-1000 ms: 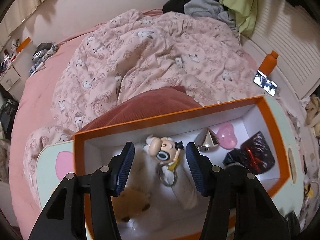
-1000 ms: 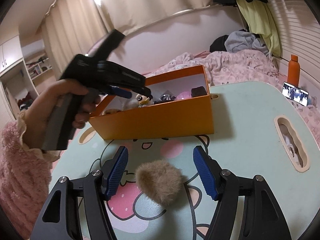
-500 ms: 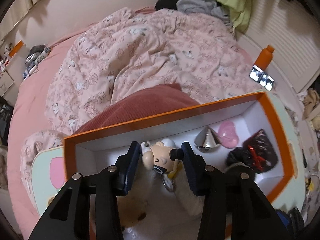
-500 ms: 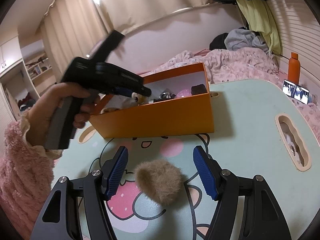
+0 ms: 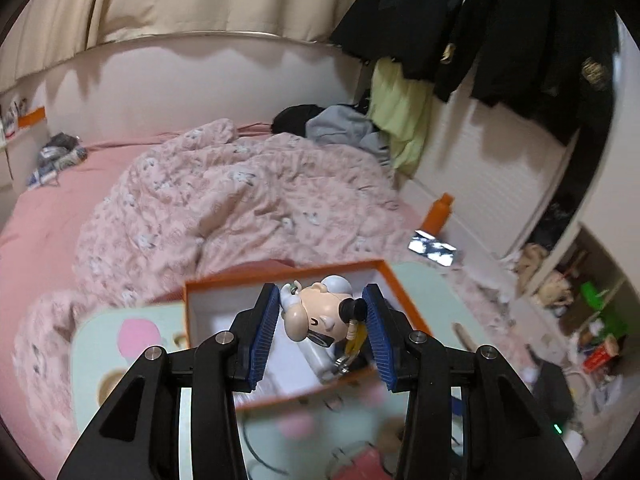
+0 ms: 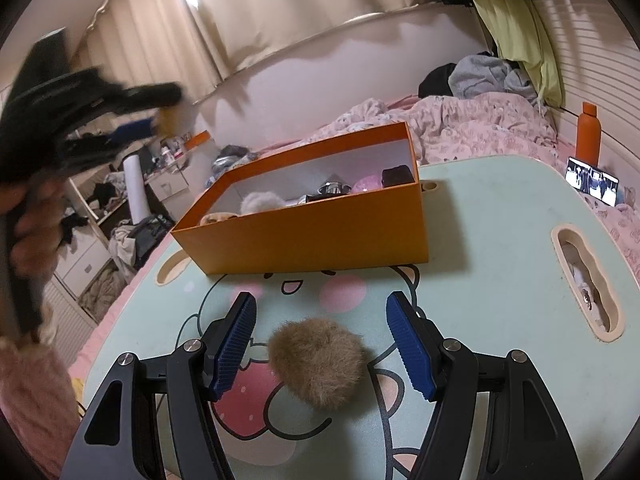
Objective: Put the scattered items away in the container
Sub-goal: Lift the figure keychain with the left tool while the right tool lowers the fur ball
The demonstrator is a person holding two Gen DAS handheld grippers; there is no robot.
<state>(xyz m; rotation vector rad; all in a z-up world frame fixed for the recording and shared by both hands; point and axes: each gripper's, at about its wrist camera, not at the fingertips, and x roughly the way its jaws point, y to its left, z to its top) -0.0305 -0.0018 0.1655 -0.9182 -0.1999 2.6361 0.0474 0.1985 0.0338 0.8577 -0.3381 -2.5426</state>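
A cartoon figurine keychain (image 5: 320,320), earlier lying inside the orange box (image 6: 316,236), is now clamped in the left gripper (image 5: 320,334) and lifted above it, undoing tidying. The right gripper (image 6: 320,340) is held open around a tan fur pom-pom (image 6: 318,362), ungripped.

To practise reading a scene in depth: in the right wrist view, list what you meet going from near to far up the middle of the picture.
Right gripper → brown fluffy pompom → orange box → pink quilt → curtain.
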